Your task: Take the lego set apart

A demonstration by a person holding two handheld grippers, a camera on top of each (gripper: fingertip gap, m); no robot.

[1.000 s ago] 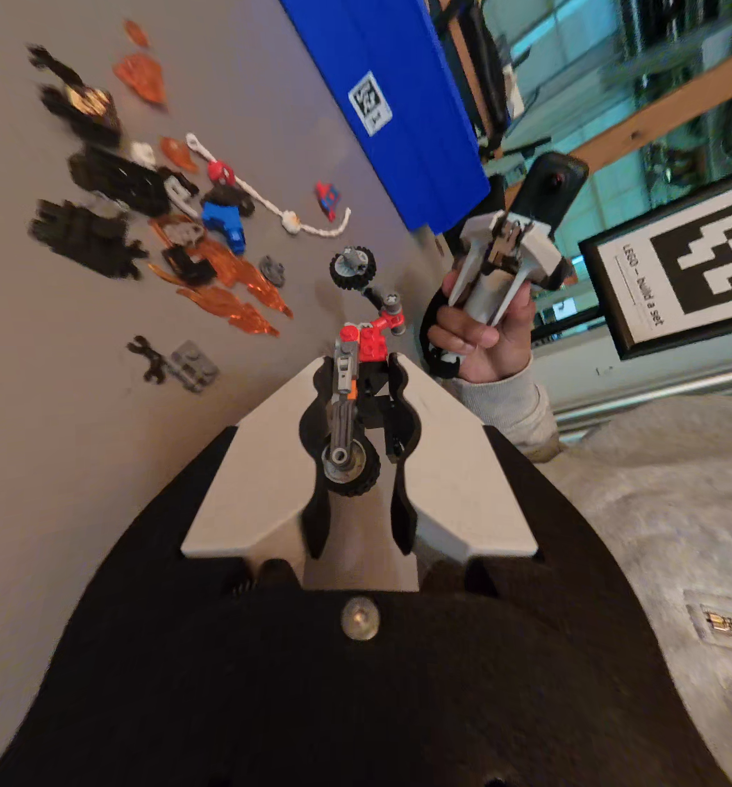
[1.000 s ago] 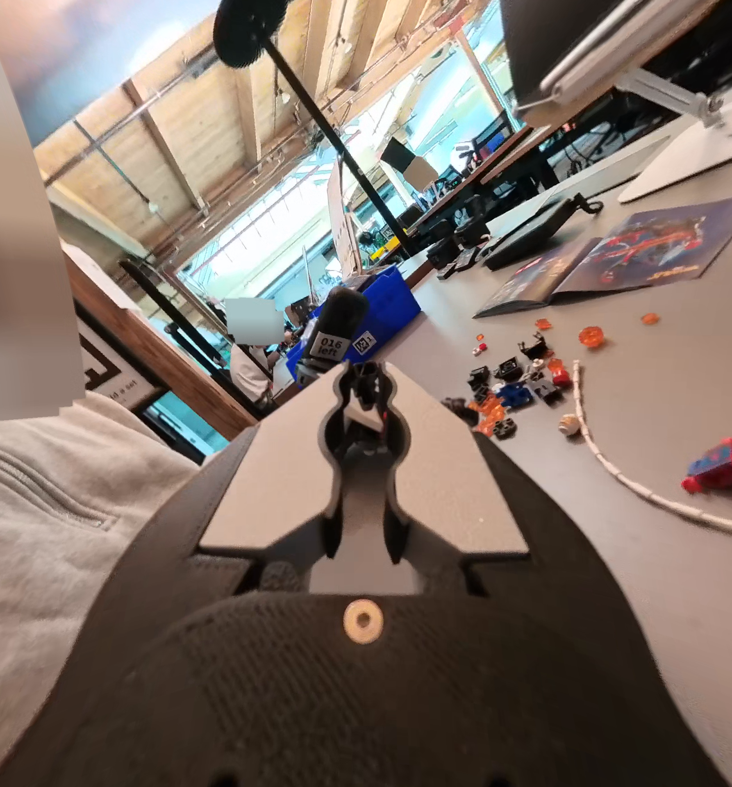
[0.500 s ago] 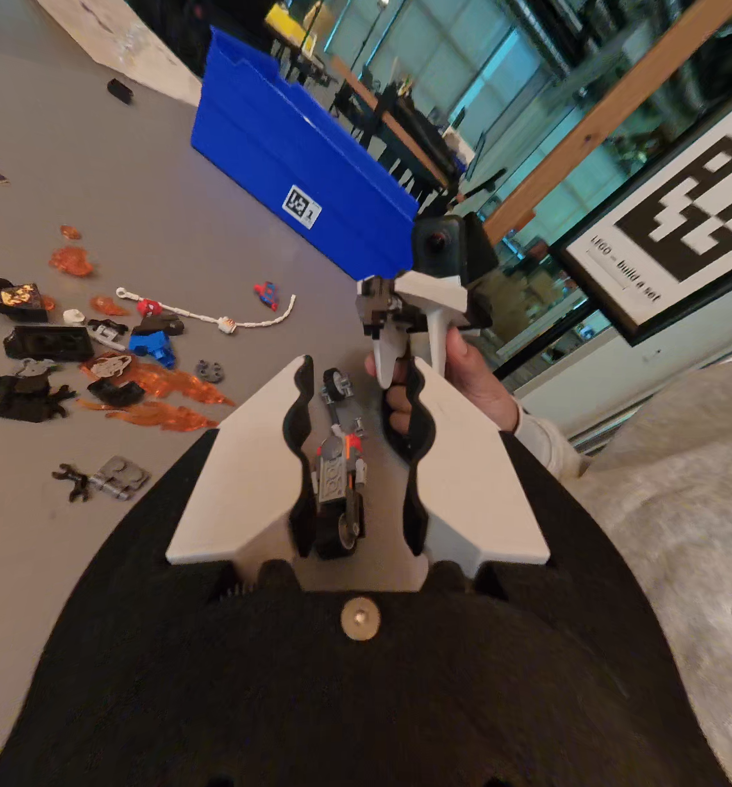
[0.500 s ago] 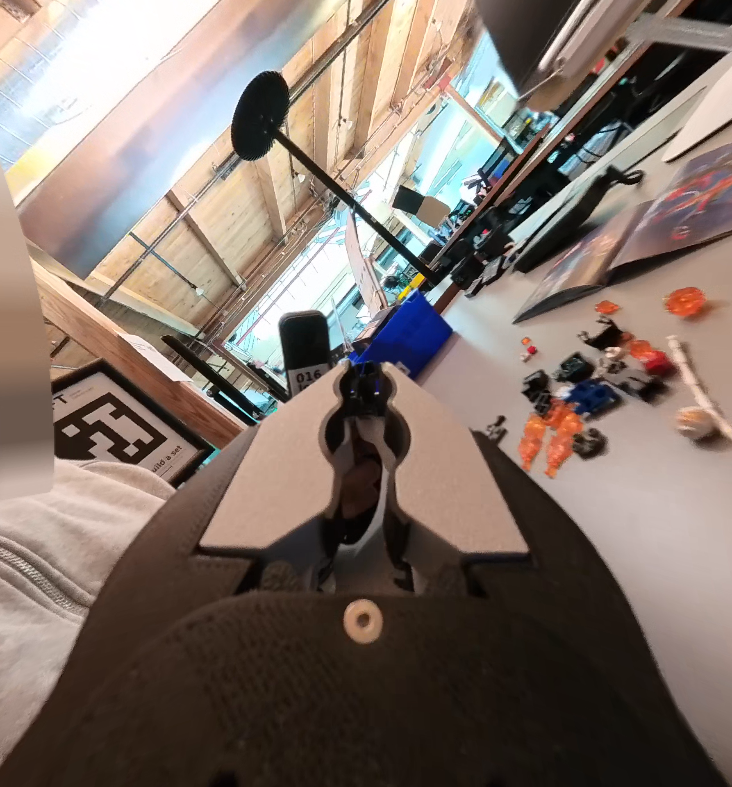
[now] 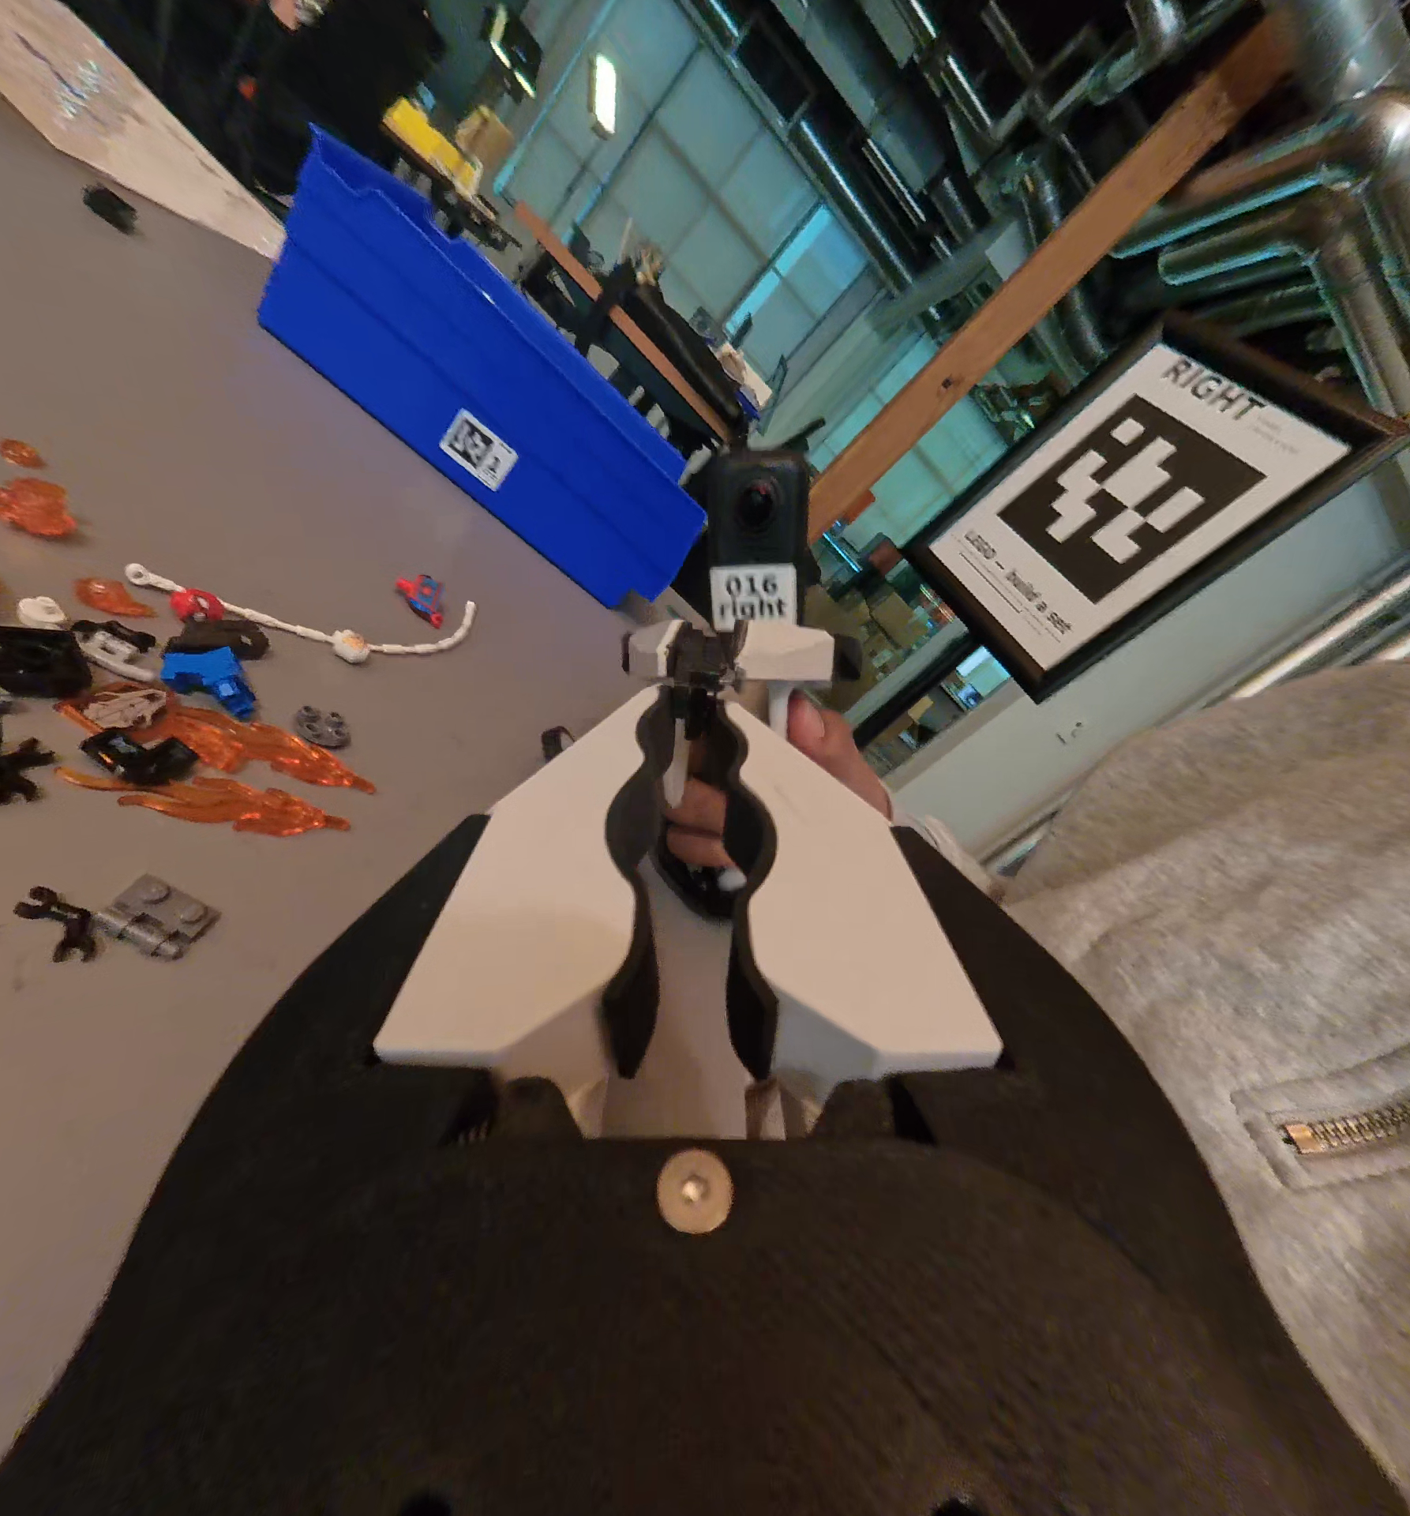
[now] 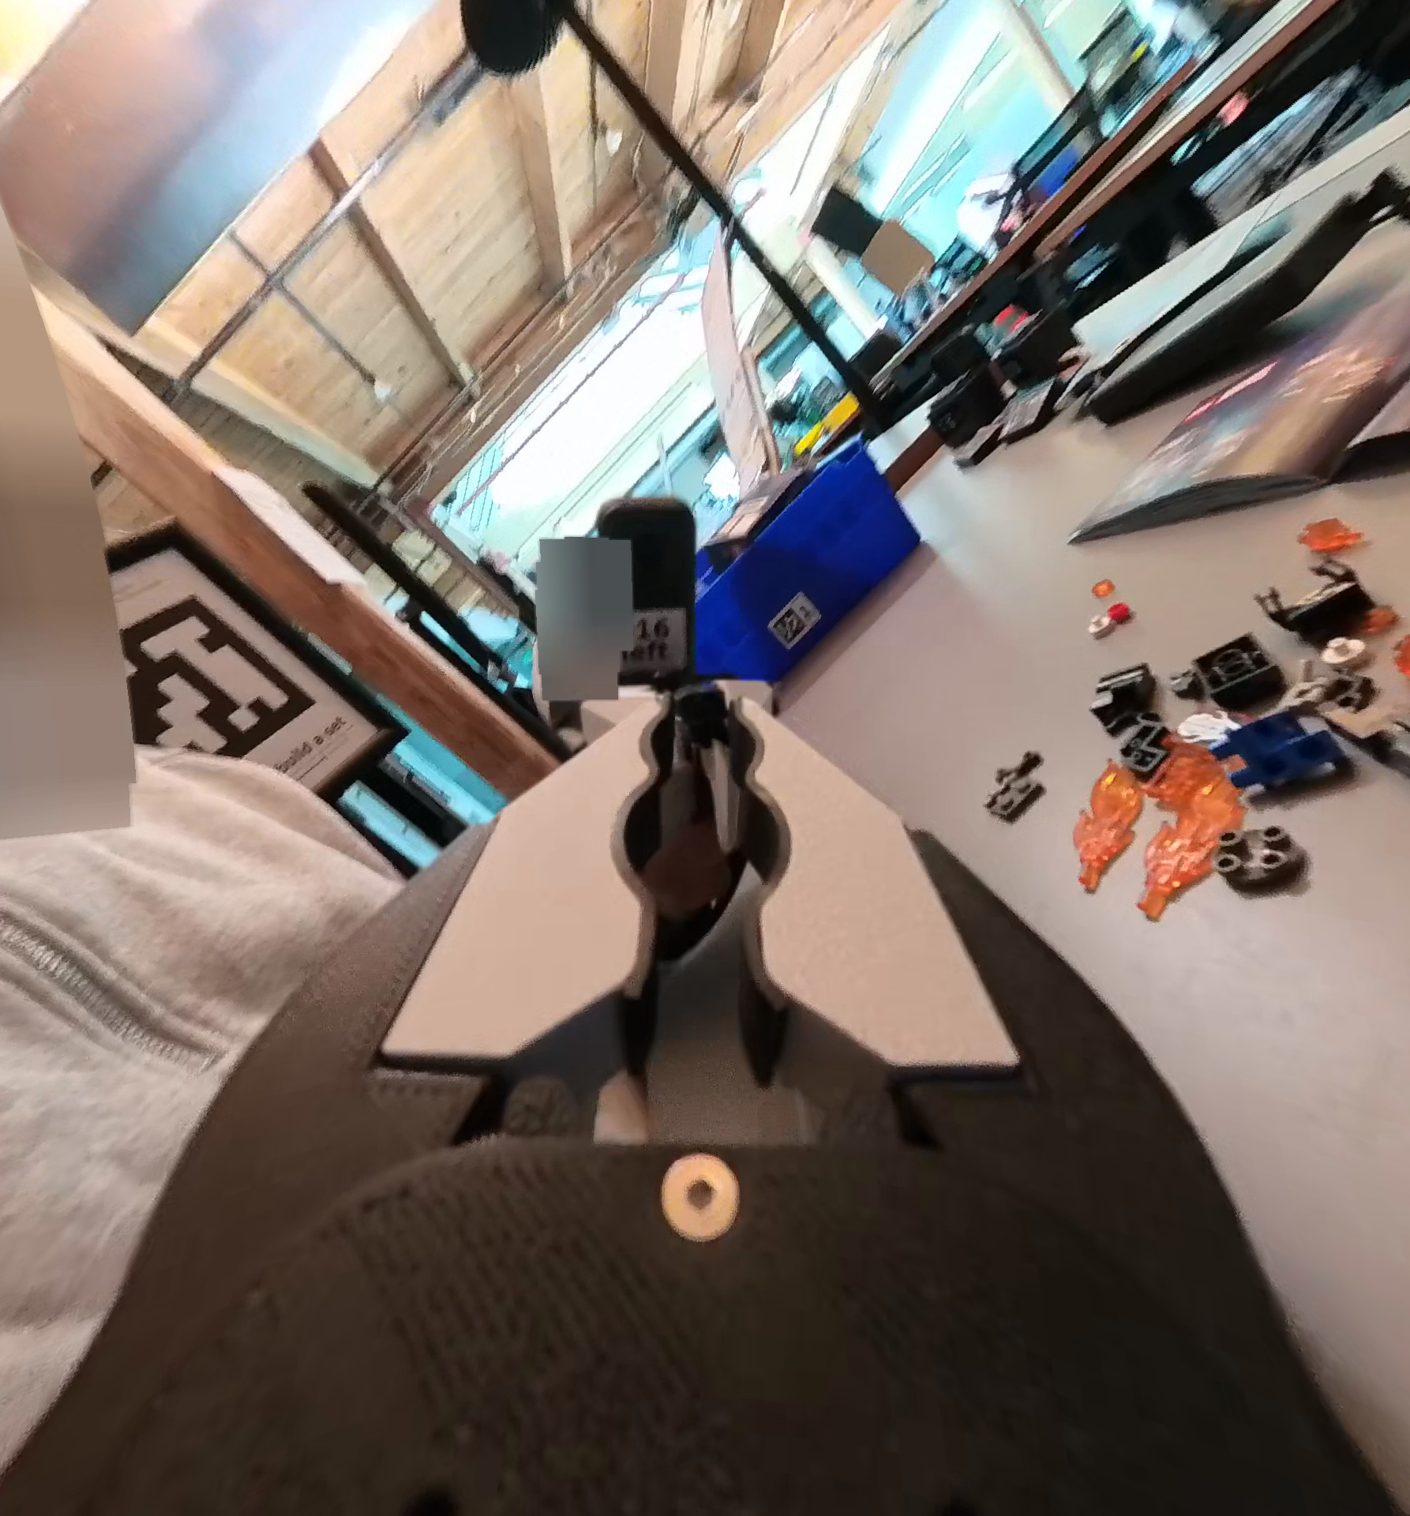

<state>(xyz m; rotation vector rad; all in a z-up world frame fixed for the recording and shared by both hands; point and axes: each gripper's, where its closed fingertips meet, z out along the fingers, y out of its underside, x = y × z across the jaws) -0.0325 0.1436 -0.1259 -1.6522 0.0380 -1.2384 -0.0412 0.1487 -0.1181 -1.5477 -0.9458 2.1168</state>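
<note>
My left gripper and my right gripper meet tip to tip in the air above the grey table. A small dark lego piece sits where the tips meet, and it also shows in the right wrist view. Both pairs of jaws stand narrow and pinch this piece. Little of it shows, so I cannot tell its shape. The right gripper's body faces the left camera, with a hand behind it. Loose parts lie on the table: orange flames, a blue piece, a white string.
A blue bin stands at the back of the table and also shows in the right wrist view. A grey hinge plate lies apart at the front left. A booklet lies far right. A grey sleeve fills the right side. Left and right tips are no more than a few centimetres apart.
Half a second ago my left jaws were wide with the small motorbike body lying loose between them. Now they have closed in, and the right gripper has come tip to tip with them.
</note>
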